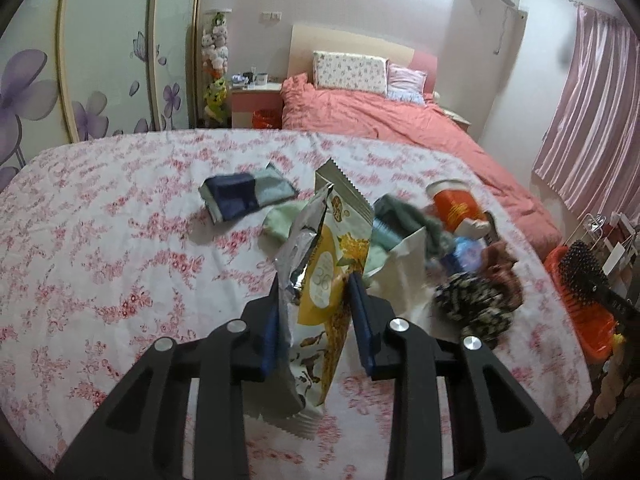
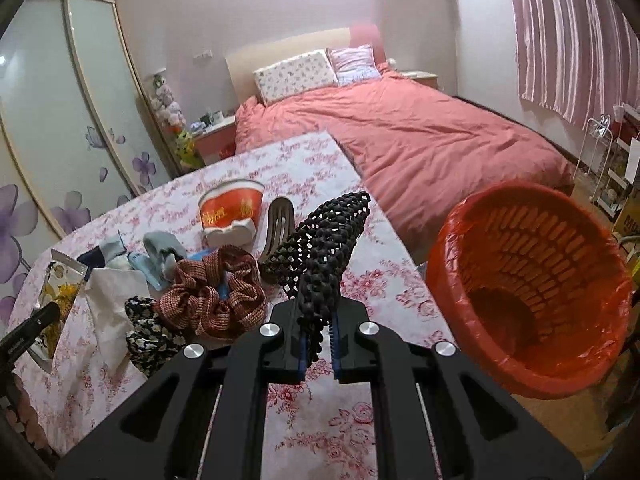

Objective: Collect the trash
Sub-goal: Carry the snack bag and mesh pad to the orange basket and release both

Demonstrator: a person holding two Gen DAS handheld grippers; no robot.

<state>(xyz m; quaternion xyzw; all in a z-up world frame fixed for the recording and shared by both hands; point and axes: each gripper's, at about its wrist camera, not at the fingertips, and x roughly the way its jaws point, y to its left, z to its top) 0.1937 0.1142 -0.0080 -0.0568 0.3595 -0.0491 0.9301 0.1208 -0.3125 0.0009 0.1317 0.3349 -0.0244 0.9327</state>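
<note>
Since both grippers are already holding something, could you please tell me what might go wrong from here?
1. The left gripper pinches the snack wrapper only across its middle; both ends hang free, so it might slip or snag.
2. The right gripper holds a black beaded piece, probably not trash, beside the orange bin.
3. Scrunchies and a paper cup crowd the table.

Glossy foil-lined snack wrapper (image 1: 320, 280) between matt black plastic left gripper (image 1: 314, 300) fingers; ahead of the right gripper (image 2: 320, 344), woven cloth scrunchie (image 2: 212, 300), shiny orange plastic-lined basket (image 2: 532, 280).
</note>
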